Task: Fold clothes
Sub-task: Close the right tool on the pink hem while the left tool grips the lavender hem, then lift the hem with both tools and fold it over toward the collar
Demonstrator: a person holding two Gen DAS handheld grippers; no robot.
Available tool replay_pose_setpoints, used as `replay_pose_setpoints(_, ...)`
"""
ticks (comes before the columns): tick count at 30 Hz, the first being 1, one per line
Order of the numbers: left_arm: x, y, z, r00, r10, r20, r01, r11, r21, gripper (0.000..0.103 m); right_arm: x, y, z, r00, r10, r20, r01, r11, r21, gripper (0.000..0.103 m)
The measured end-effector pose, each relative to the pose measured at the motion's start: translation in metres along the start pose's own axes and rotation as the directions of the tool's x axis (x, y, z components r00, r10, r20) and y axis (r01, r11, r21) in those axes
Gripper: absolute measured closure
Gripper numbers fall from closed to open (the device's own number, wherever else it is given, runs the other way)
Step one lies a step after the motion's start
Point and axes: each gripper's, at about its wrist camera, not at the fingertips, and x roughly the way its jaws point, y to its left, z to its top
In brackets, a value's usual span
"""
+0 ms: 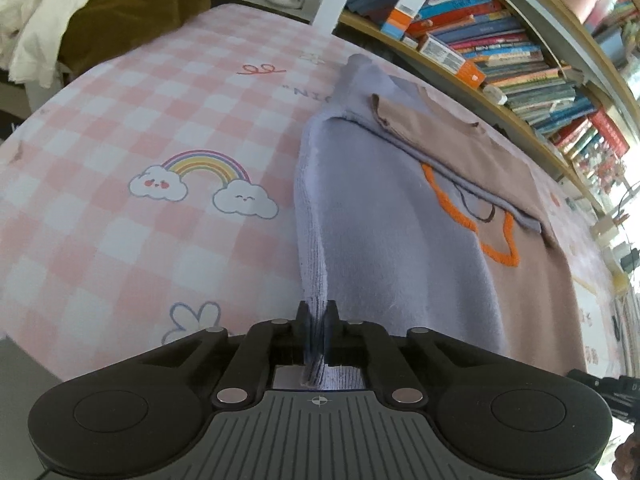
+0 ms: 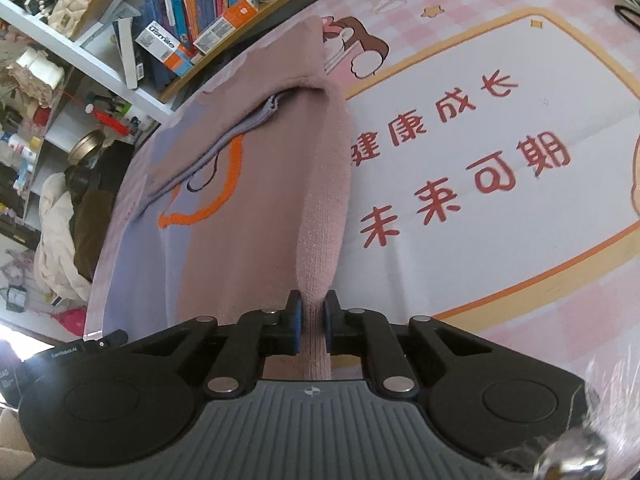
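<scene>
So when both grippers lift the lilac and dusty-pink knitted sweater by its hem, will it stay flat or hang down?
The lilac and dusty-pink knitted sweater probably sags between the grips: its hem already bunches into a soft ridge inside the left gripper and the right gripper. The fuzzy knit should not slip easily. The folded-in sleeve may fall open.

Lavender-and-tan sweater point(image 1: 400, 216) with orange outline; pink-checked sheet point(image 1: 160, 120)
</scene>
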Motion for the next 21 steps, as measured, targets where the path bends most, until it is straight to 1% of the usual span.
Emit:
replay_pose_setpoints(3, -0.008, -0.007, -0.009, 1.000, -0.012, 0.006, 0.012, 1.000, 0.003, 0.099, -0.010, -0.005, 0.001, 1.000, 0.026, 0.008, -0.026, 1.000, 0.004, 0.094)
replay_pose_setpoints(5, -0.012, -0.008, -0.015, 1.000, -0.023, 0.005, 0.023, 1.000, -0.011, 0.099, -0.016, -0.009, 0.000, 0.999, 0.040, 0.008, -0.040, 0.999, 0.009, 0.094)
replay_pose_setpoints(9, -0.021, 0.001, -0.028, 0.996, -0.091, 0.021, 0.093, 0.989, -0.116, 0.099, -0.027, -0.018, -0.007, 0.998, 0.063, -0.003, -0.063, 0.998, 0.016, 0.094)
replay_pose_setpoints(13, -0.029, 0.010, -0.040, 0.987, -0.154, 0.054, 0.163, 0.963, -0.216, 0.099, -0.040, -0.026, -0.013, 0.996, 0.093, -0.007, -0.093, 0.995, 0.042, 0.094)
replay_pose_setpoints(16, -0.033, 0.010, -0.044, 0.977, -0.195, 0.088, 0.212, 0.939, -0.270, 0.099, -0.051, -0.029, -0.015, 0.993, 0.114, 0.002, -0.114, 0.992, 0.051, 0.094)
replay_pose_setpoints(21, -0.040, 0.009, -0.044, 0.953, -0.258, 0.161, 0.299, 0.892, -0.339, 0.099, -0.064, -0.029, -0.004, 0.984, 0.175, 0.034, -0.178, 0.979, 0.096, 0.094)
